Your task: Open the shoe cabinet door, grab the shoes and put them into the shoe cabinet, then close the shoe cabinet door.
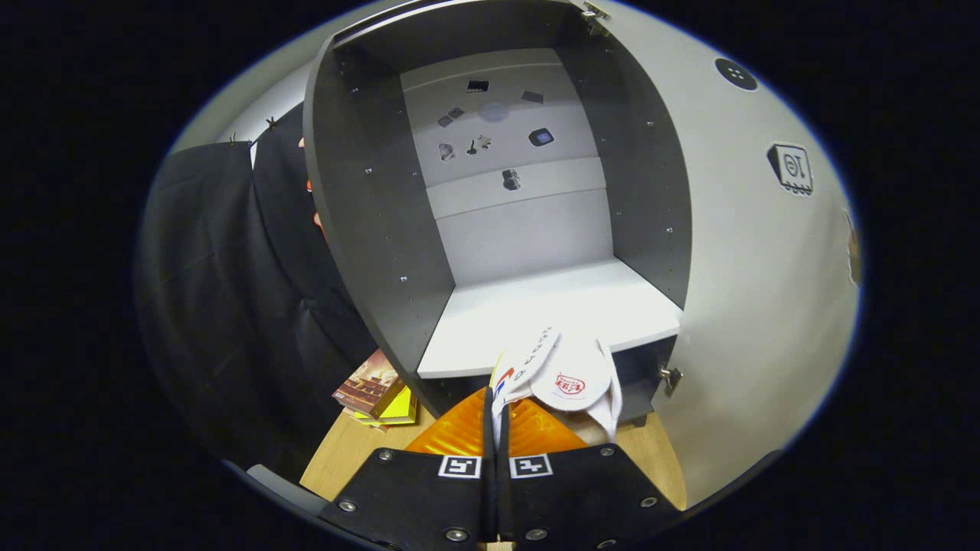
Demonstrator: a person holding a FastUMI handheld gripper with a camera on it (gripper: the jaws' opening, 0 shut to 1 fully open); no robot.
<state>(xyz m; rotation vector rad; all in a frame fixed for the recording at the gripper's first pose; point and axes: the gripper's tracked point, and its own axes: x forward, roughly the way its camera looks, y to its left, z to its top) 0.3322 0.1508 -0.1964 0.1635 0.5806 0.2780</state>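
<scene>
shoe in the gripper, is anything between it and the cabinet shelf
Nothing visible blocks it. The gripper is shut on the white shoe, whose front end already overlaps the front edge of the bare white shelf. The cabinet door is swung open beside it.

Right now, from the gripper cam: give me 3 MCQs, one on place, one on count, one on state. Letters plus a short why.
1. Where is the white shoe?
A. deep on the cabinet shelf
B. at the shelf's front edge, just ahead of the fingers
C. on the wooden floor beside the books

2. How many shoes lie on the white shelf apart from the held one?
A. none
B. one
C. two

3. What state is the cabinet door in?
A. closed
B. swung open
C. removed

Answers:
1 B: the shoe hangs over the shelf's front lip, its edge pinched in the gripper.
2 A: the shelf surface is bare.
3 B: the door stands aside on its hinges and the interior is exposed.
</scene>
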